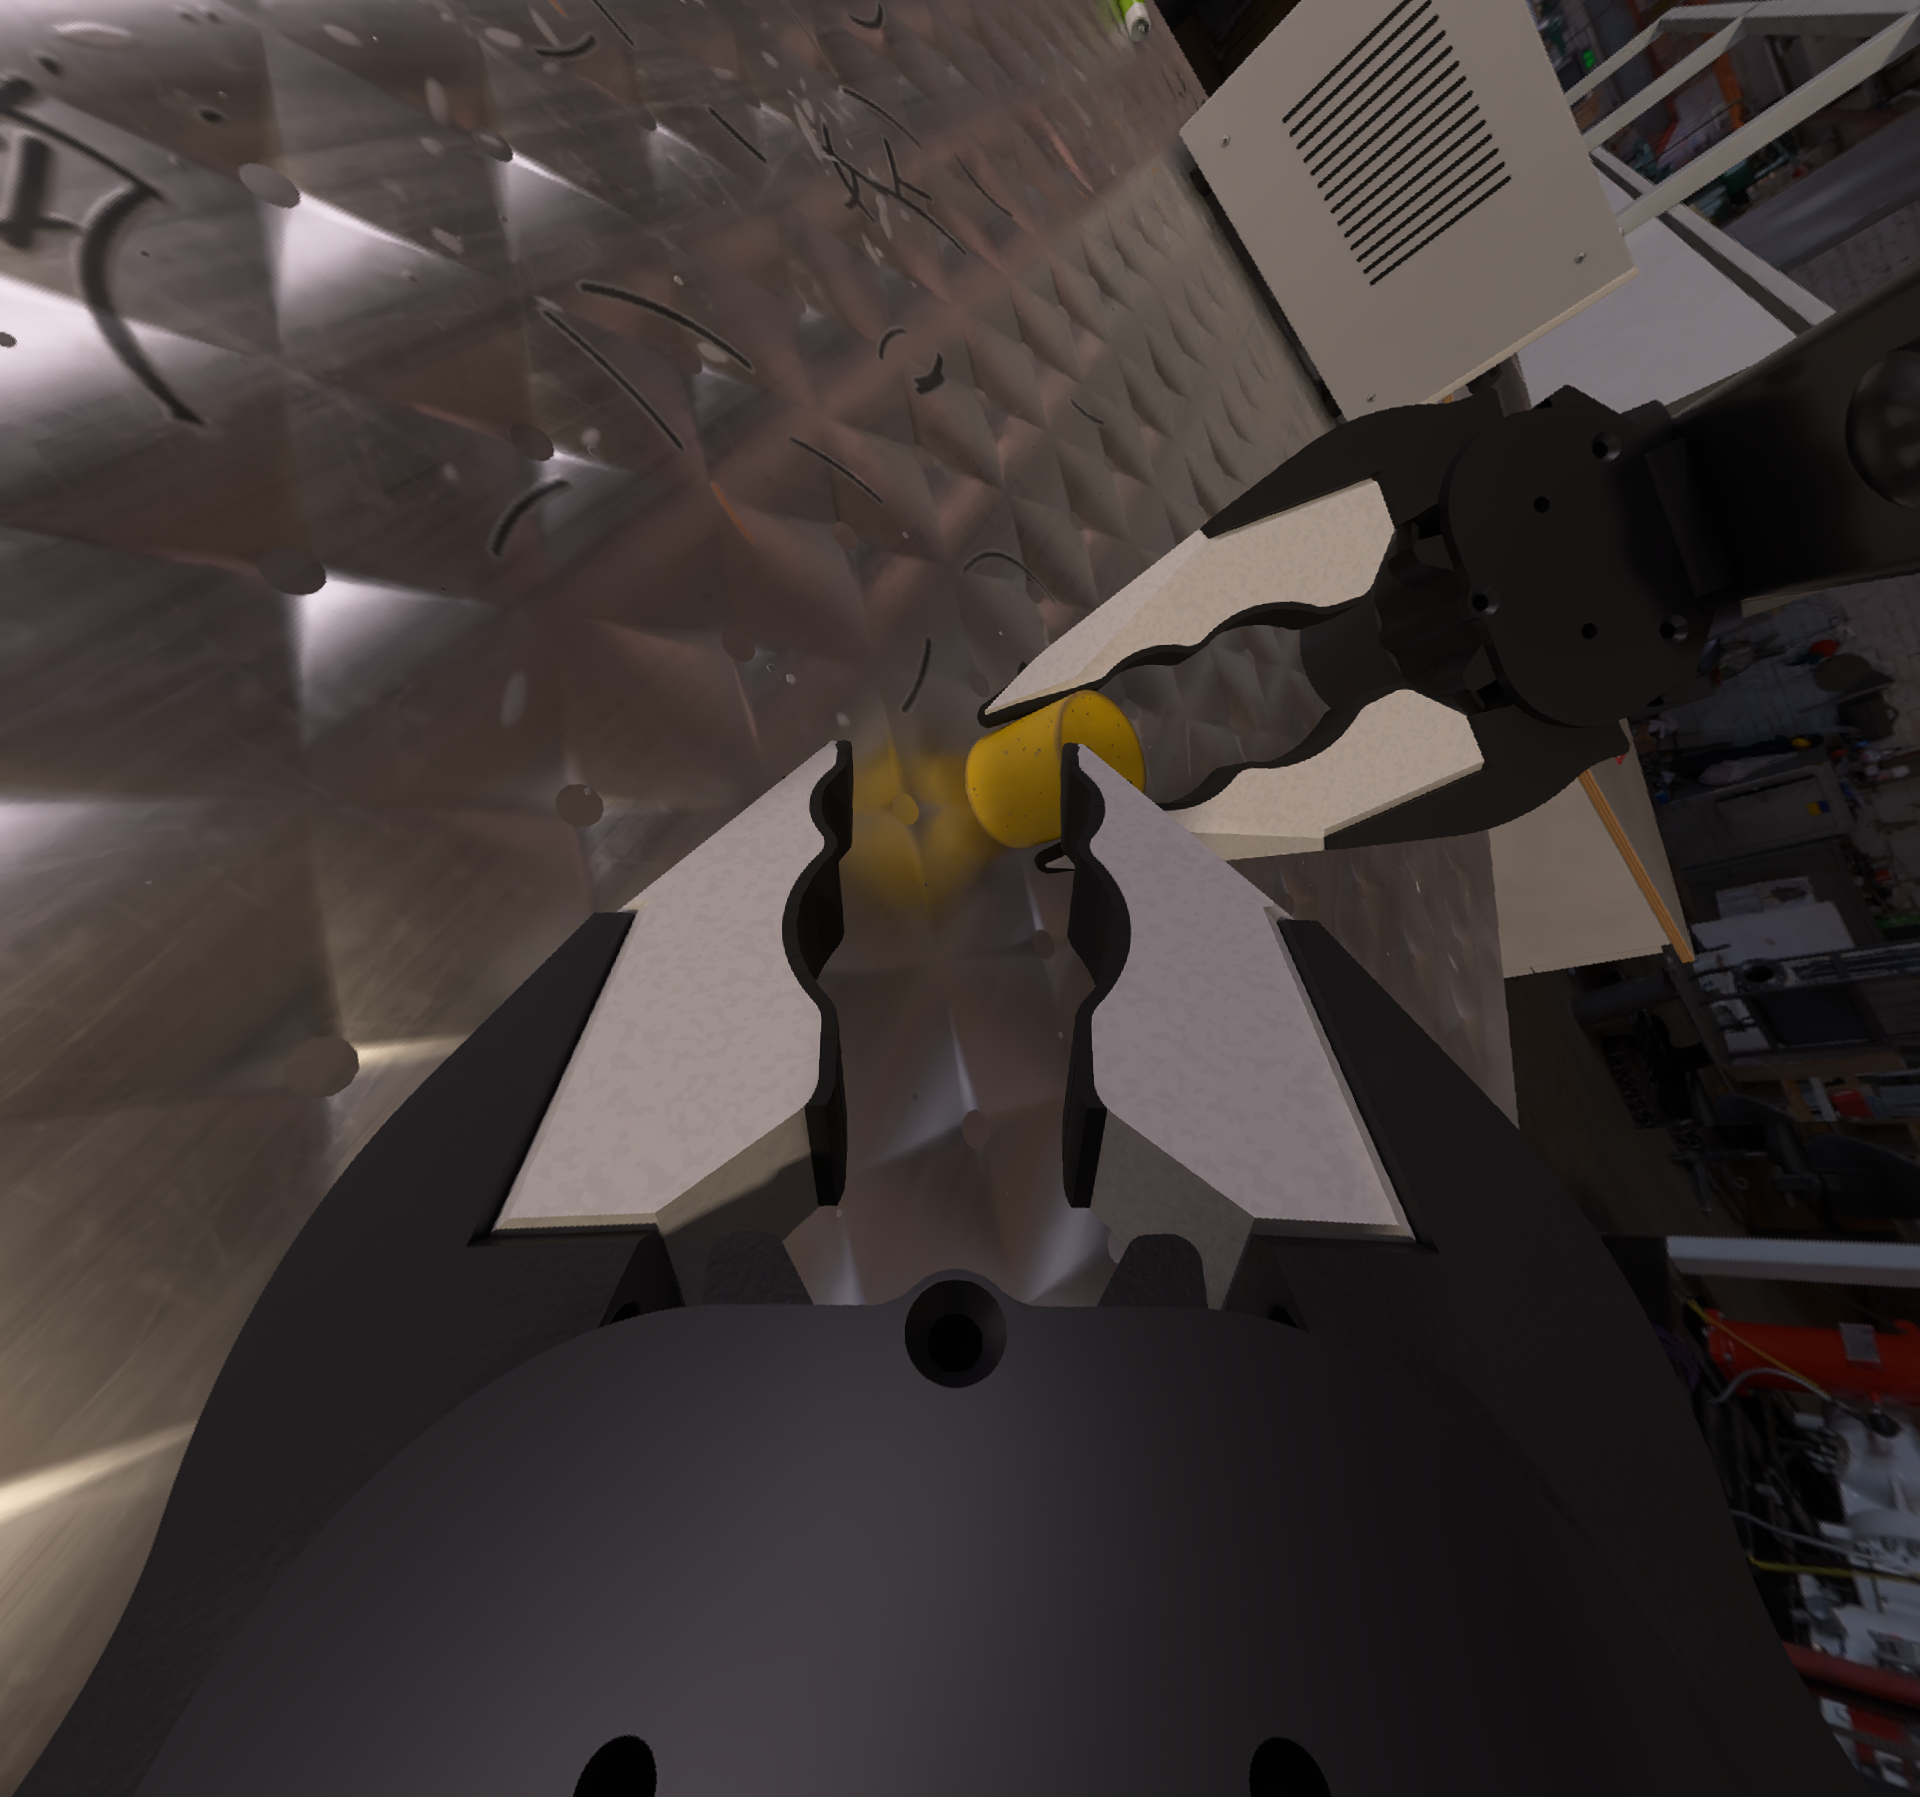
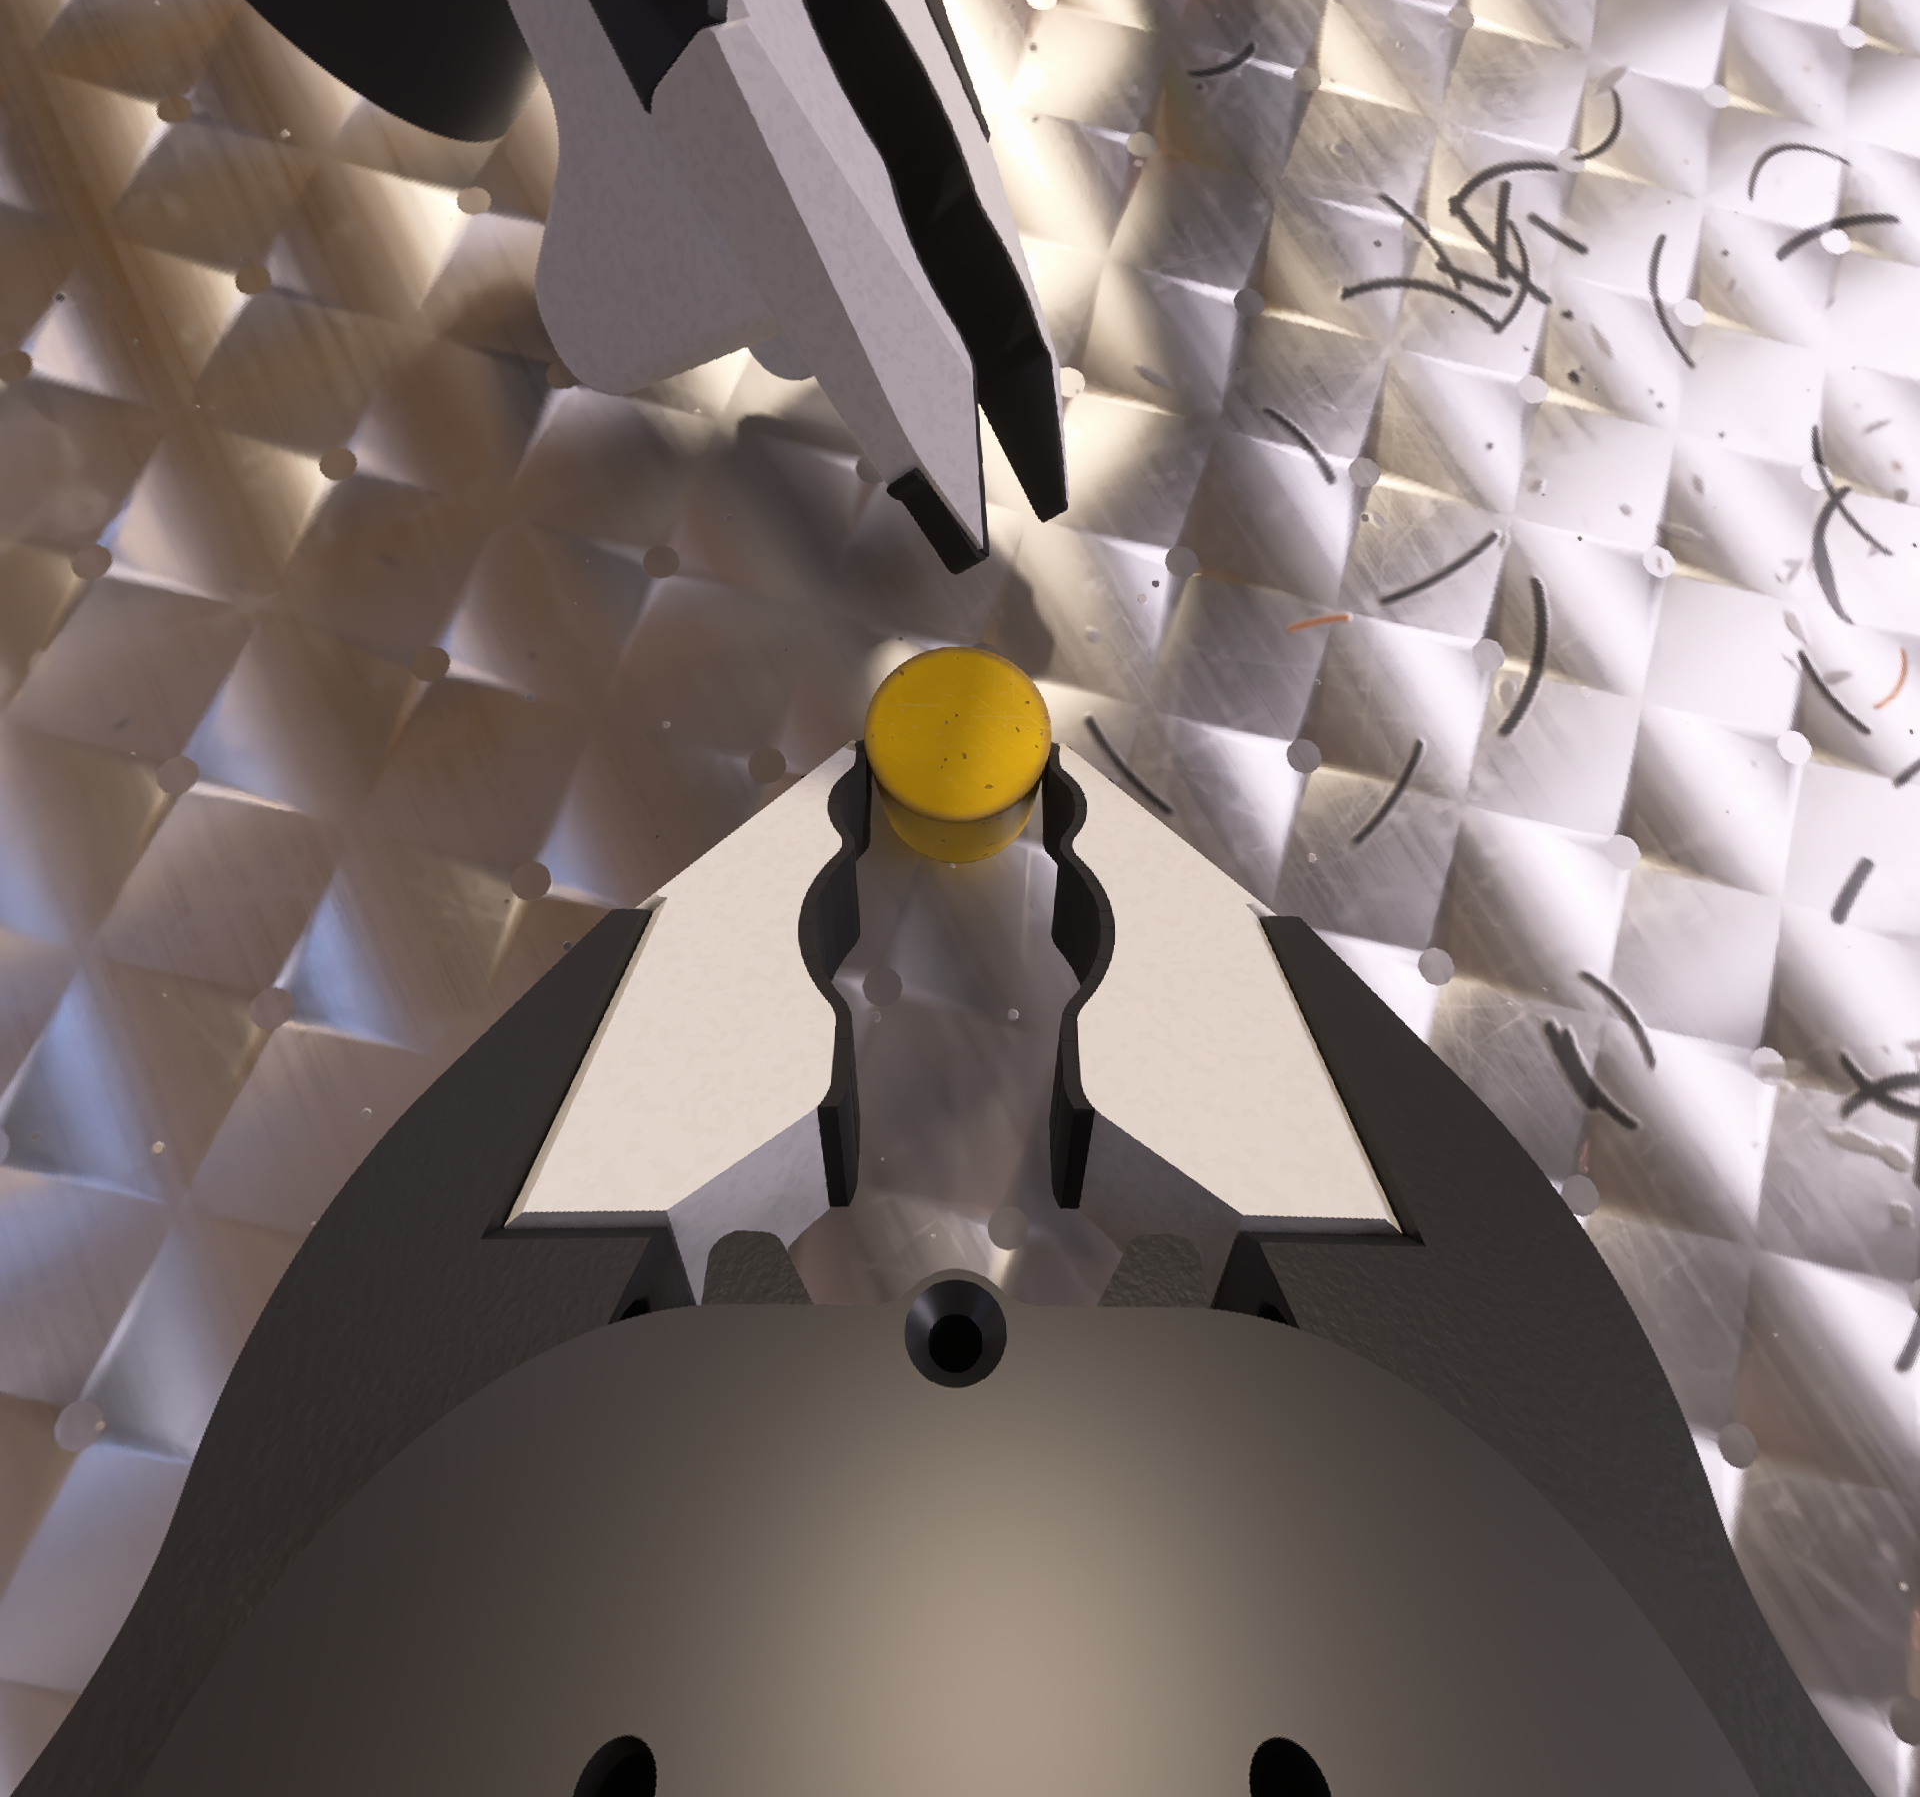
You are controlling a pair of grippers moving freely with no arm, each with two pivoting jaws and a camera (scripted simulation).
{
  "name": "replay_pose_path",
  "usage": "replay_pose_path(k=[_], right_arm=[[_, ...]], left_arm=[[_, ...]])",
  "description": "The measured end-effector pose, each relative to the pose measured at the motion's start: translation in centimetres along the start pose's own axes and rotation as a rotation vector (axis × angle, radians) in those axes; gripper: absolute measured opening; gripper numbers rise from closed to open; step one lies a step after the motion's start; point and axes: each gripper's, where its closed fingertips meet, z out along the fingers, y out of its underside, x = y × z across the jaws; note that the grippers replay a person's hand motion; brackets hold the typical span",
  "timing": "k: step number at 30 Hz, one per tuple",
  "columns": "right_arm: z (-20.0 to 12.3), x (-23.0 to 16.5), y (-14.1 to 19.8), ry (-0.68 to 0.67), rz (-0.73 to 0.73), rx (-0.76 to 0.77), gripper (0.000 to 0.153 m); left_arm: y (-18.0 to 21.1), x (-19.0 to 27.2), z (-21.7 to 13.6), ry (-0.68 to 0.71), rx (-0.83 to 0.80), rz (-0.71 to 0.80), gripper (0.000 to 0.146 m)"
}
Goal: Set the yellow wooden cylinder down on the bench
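The yellow wooden cylinder (image 2: 956, 745) sits between the fingertips of my right gripper (image 2: 954, 760), which is shut on it, flat end toward the camera. In the left wrist view the cylinder (image 1: 1018, 776) is held close over the shiny metal bench (image 1: 416, 604), with its yellow reflection beside it; I cannot tell if it touches. My right gripper (image 1: 1081, 760) reaches in there from the right. My left gripper (image 1: 956, 755) is open and empty, its tips just short of the cylinder. It also shows in the right wrist view (image 2: 1003, 532), beyond the cylinder.
The patterned bench (image 2: 312, 708) carries dark curved scratch marks (image 2: 1486, 272). A small green and white object (image 1: 1130, 2) lies far off near the bench edge. A beige vented box (image 1: 1403, 147) stands past that edge, with workshop clutter behind.
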Motion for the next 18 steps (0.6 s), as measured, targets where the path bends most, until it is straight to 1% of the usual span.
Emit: replay_pose_path(k=[10,14,18], right_arm=[[0.03,0.06,-0.16,-0.027,-0.002,0.0,0.033],[-0.02,-0.07,-0.47,-0.052,0.018,0.016,0.033],[0.04,0.02,-0.32,-0.05,0.019,0.008,0.033]], left_arm=[[0.06,0.04,0.03,0.0,-0.003,0.003,0.04],[0.08,0.02,0.05,-0.002,-0.005,0.003,0.04],[0.1,0.0,0.07,-0.006,-0.006,0.006,0.04]])
